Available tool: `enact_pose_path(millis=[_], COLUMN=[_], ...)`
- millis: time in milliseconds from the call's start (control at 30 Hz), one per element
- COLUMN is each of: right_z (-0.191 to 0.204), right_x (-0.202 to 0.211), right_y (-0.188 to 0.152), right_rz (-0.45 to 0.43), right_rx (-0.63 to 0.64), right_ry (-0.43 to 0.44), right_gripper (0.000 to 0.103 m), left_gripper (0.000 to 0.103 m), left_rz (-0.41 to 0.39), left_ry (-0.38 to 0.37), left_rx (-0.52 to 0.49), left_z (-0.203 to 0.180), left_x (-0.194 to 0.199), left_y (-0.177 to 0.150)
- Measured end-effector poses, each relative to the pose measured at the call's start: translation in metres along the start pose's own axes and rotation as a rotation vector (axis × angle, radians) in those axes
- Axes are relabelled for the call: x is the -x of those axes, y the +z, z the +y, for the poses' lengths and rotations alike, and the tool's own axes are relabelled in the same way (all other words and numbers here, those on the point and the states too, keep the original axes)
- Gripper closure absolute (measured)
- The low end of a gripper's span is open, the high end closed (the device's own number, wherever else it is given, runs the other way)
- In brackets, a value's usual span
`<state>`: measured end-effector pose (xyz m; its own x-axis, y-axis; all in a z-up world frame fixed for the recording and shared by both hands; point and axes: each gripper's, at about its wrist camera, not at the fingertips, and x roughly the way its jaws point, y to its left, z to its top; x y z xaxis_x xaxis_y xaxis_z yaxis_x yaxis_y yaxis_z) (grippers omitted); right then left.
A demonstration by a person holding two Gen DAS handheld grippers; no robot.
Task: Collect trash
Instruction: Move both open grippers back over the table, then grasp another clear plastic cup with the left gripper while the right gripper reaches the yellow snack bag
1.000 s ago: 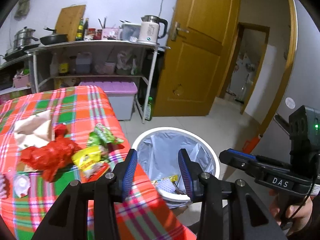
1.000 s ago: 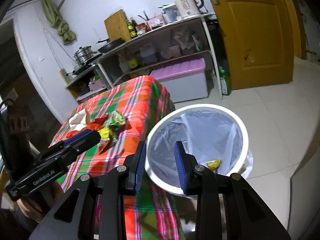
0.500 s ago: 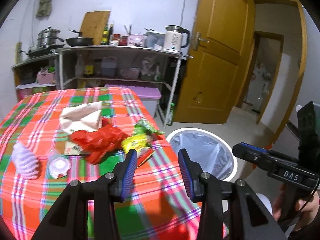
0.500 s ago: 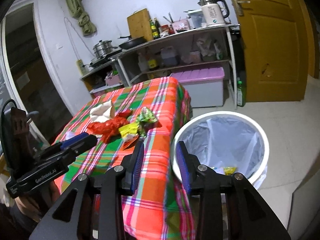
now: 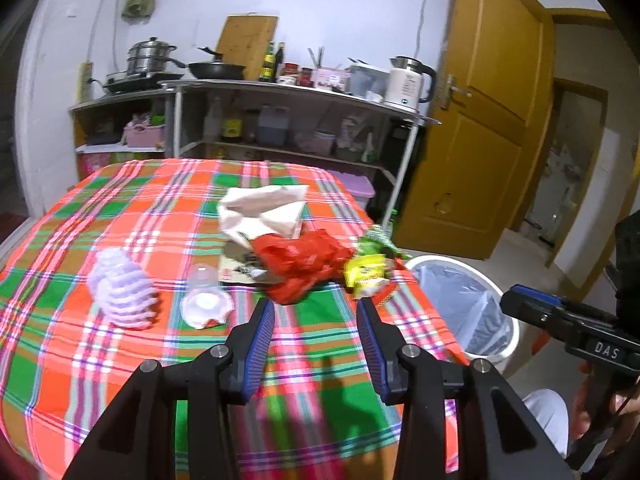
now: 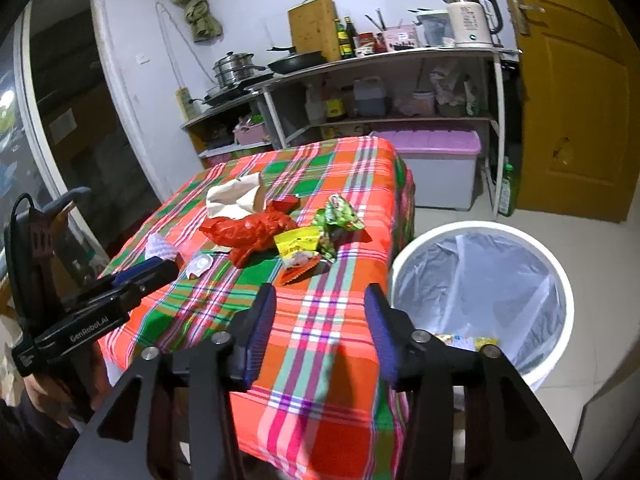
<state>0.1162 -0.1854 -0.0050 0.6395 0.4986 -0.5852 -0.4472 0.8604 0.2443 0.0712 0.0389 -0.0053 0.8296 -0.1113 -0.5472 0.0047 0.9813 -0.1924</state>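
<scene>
Trash lies on the plaid table (image 5: 120, 216): a red plastic bag (image 5: 300, 260) (image 6: 252, 232), a yellow snack packet (image 5: 366, 274) (image 6: 298, 246), a green wrapper (image 5: 376, 240) (image 6: 338, 216), crumpled beige paper (image 5: 262, 210) (image 6: 236, 198), a clear cup (image 5: 204, 300) and a ribbed lilac piece (image 5: 120, 288). The white bin (image 5: 468, 304) (image 6: 484, 296) with a liner stands on the floor right of the table, with wrappers inside. My left gripper (image 5: 316, 332) is open and empty above the table's near part. My right gripper (image 6: 320, 324) is open and empty over the table's near corner.
A metal shelf (image 5: 288, 92) with pots, bottles and a kettle (image 5: 408, 80) stands behind the table. A lilac-lidded storage box (image 6: 432, 152) sits under it. A wooden door (image 5: 480, 120) is at the right. Tiled floor surrounds the bin.
Both grippers have swung left from over the bin to over the table. The right gripper's jaws have opened wider. The trash pile is now in front of both.
</scene>
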Motion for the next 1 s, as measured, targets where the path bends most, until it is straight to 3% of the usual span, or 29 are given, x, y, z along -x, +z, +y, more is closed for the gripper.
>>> enact_pose_path(millis=[367,1000], right_z=[0.024,0.035], right_x=[-0.034,-0.104], right_y=[0.007,0.024], right_rz=[0.048,0.107], right_rx=[0.096,0.222], right_ry=[0.012,-0.014], right_gripper=[0.056,0.055], left_gripper=[0.057,0.055], left_rz=[0.014,0.09], left_ry=[0.077,0.163], left_rx=[0.064,0.123], left_z=[0.038,0.078], left_x=[-0.01,-0.069], left_y=[0.002,0.016])
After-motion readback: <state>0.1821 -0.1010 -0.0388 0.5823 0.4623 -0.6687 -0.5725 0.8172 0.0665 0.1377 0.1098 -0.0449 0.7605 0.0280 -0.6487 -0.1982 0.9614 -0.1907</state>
